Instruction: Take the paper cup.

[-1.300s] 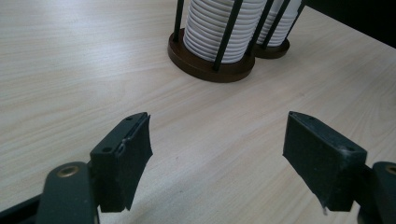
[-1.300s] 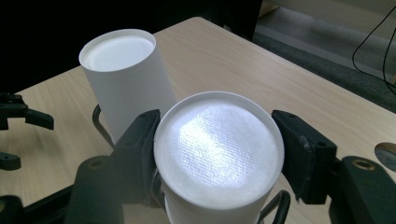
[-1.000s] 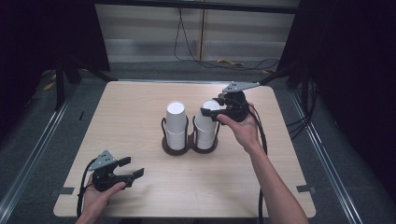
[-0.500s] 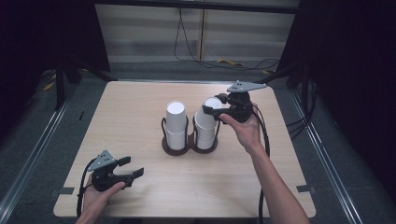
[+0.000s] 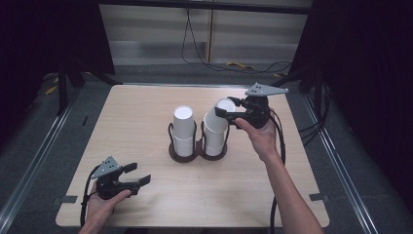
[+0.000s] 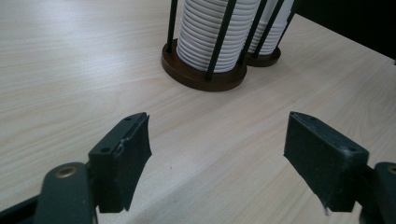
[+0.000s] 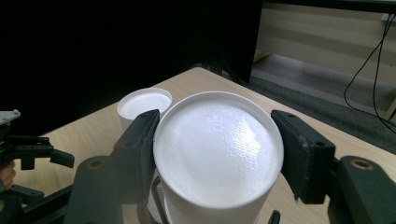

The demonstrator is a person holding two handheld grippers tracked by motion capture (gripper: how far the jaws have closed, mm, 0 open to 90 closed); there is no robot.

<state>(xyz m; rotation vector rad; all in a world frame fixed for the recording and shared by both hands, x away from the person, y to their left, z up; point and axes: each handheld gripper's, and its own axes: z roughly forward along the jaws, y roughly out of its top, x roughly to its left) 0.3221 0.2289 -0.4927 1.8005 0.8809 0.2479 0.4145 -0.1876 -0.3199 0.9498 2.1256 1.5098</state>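
Two stacks of upturned white foam cups stand in a brown holder (image 5: 197,153) with black rods at the table's middle: a left stack (image 5: 183,126) and a right stack (image 5: 214,139). My right gripper (image 5: 225,108) is shut on the top cup (image 5: 225,105) of the right stack, which tilts slightly above the rest. In the right gripper view the jaws press both sides of that cup (image 7: 217,149), with the other stack's top (image 7: 142,102) behind. My left gripper (image 5: 139,175) rests open near the front left, holding nothing. Ahead of its jaws (image 6: 217,149) stand the stacks (image 6: 210,32).
The wooden table (image 5: 146,107) has bare room all around the holder. Dark curtains close both sides, and cables lie on the floor beyond the far edge. A cable trails from each gripper toward the front edge.
The right gripper has risen a little with the top cup, which now sits higher and tilted over its stack. The left gripper has stayed put.
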